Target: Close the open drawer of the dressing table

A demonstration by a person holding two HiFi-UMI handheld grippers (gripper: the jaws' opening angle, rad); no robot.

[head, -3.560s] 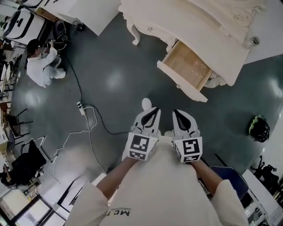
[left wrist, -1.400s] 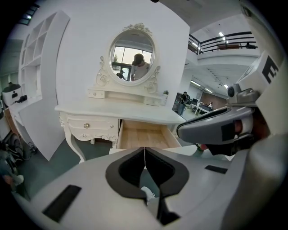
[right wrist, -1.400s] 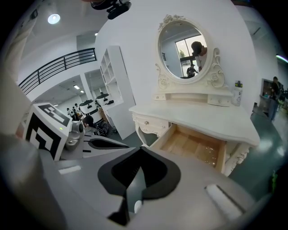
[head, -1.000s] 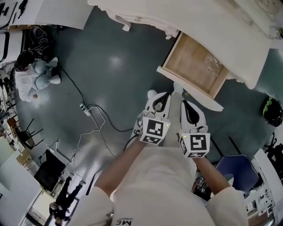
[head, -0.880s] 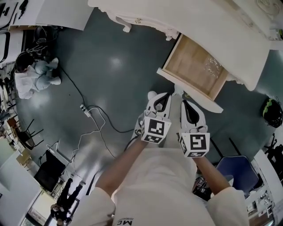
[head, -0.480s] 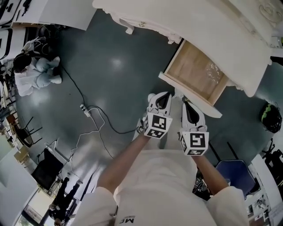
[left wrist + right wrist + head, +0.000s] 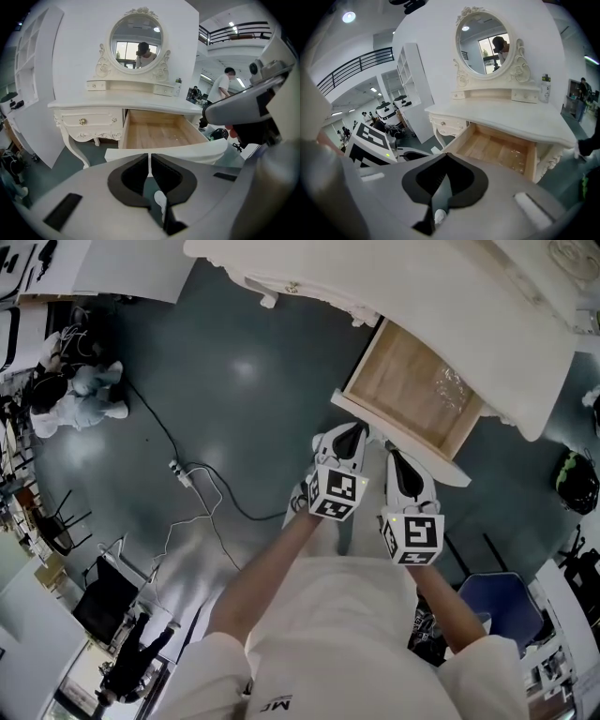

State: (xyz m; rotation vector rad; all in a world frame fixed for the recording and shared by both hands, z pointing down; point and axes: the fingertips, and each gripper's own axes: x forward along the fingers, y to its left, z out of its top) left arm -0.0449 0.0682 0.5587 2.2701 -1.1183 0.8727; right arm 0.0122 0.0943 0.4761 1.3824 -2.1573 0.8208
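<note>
- Dressing table (image 7: 441, 287): cream, with carved legs; it fills the top of the head view. An oval mirror (image 7: 136, 41) stands on its top.
- Drawer (image 7: 412, 390): pulled well out of the table, its bare wooden bottom exposed. Its white front panel (image 7: 445, 470) faces the person.
- Left gripper (image 7: 345, 439): jaws pressed together with nothing between them. The tips lie at the near edge of the drawer front, left of its middle; contact cannot be confirmed.
- Right gripper (image 7: 398, 463): jaws likewise pressed together and empty. It is held just beside the left gripper, its tips pointing at the same panel.
- Left gripper view: the closed jaw tips (image 7: 149, 157) sit just below the drawer front (image 7: 187, 151), with the open drawer box behind it.
- Floor (image 7: 244, 381): dark grey-green; a black cable (image 7: 202, 484) runs across it, well apart from the table.
</note>
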